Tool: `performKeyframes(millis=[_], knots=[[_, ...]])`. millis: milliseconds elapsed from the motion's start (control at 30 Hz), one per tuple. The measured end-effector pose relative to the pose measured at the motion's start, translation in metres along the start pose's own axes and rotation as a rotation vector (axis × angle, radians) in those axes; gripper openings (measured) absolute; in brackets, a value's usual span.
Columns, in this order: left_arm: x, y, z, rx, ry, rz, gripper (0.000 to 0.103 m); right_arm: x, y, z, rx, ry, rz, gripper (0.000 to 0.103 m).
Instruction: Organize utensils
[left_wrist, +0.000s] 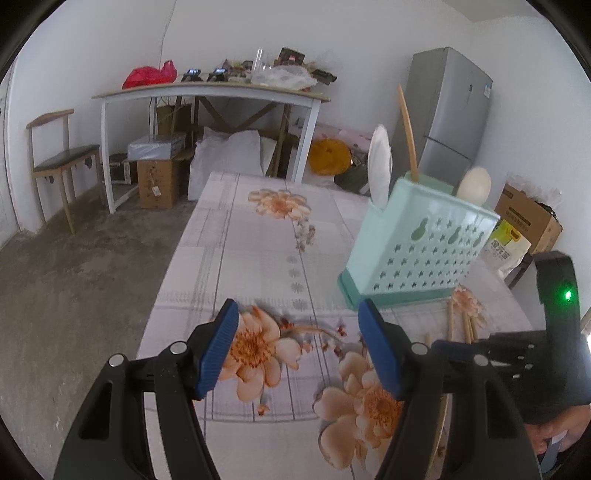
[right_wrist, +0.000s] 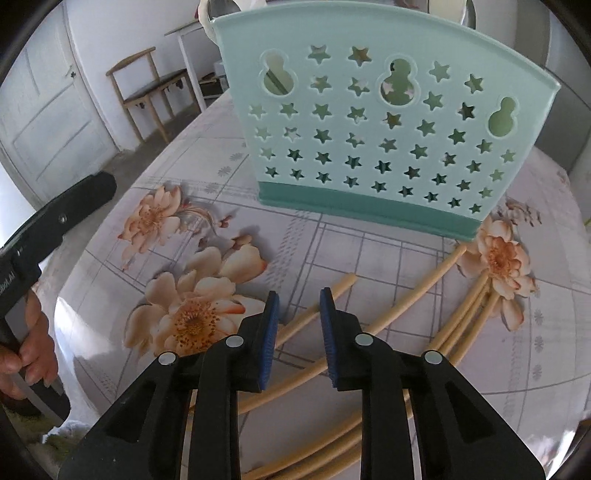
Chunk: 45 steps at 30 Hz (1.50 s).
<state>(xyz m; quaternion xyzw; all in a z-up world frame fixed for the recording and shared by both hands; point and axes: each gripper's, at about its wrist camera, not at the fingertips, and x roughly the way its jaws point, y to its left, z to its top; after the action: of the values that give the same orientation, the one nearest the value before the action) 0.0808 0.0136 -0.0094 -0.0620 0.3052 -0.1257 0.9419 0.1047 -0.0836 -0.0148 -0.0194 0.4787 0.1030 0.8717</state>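
Note:
A mint-green utensil holder (right_wrist: 373, 125) with star cut-outs stands upright on the flowered tablecloth (right_wrist: 207, 221). In the left wrist view the holder (left_wrist: 417, 243) has a white spoon (left_wrist: 380, 166), a wooden chopstick (left_wrist: 408, 133) and a pale round spoon (left_wrist: 474, 186) standing in it. Several pale wooden chopsticks (right_wrist: 413, 306) lie loose on the cloth in front of the holder. My right gripper (right_wrist: 297, 306) is open and empty, low over the chopsticks. My left gripper (left_wrist: 297, 319) is open and empty over the cloth, left of the holder.
The table's left edge (left_wrist: 173, 266) drops to a concrete floor. A wooden chair (left_wrist: 59, 162), a white side table (left_wrist: 207, 96) loaded with clutter, boxes (left_wrist: 157, 177), a grey fridge (left_wrist: 447, 110) and a cardboard box (left_wrist: 528, 218) stand beyond the table. A white door (right_wrist: 44, 110) is at left.

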Motion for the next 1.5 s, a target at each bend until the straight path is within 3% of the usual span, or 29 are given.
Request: performKeyframes(millis=[367, 567, 733, 833, 1033, 1167, 1333, 1433, 1500], knots=[[0.018, -0.012, -0.018, 0.042, 0.076, -0.003, 0.065, -0.007, -0.041, -0.005, 0.183, 0.031, 0.123, 0.021], [0.025, -0.015, -0.027, 0.04, 0.101, 0.004, 0.065, 0.009, -0.021, 0.005, 0.118, 0.036, 0.05, 0.021], [0.03, -0.014, -0.031, 0.03, 0.113, 0.01, 0.065, 0.016, -0.014, 0.009, 0.094, 0.01, -0.01, 0.011], [0.032, -0.012, -0.033, 0.02, 0.124, 0.007, 0.065, 0.01, -0.025, 0.01, 0.151, 0.0, 0.057, 0.004], [0.035, -0.01, -0.033, 0.007, 0.136, -0.008, 0.065, -0.042, -0.045, 0.024, 0.204, -0.149, 0.105, 0.003], [0.036, -0.008, -0.034, -0.005, 0.138, -0.021, 0.065, -0.1, -0.059, 0.049, 0.221, -0.332, 0.133, 0.0], [0.038, -0.005, -0.033, -0.023, 0.149, -0.039, 0.065, -0.159, -0.072, 0.084, 0.208, -0.543, 0.102, 0.0], [0.039, -0.004, -0.033, -0.031, 0.153, -0.047, 0.065, -0.176, -0.078, 0.098, 0.196, -0.595, 0.107, 0.0], [0.039, -0.003, -0.033, -0.037, 0.152, -0.051, 0.065, -0.173, -0.08, 0.104, 0.198, -0.567, 0.149, 0.0]])
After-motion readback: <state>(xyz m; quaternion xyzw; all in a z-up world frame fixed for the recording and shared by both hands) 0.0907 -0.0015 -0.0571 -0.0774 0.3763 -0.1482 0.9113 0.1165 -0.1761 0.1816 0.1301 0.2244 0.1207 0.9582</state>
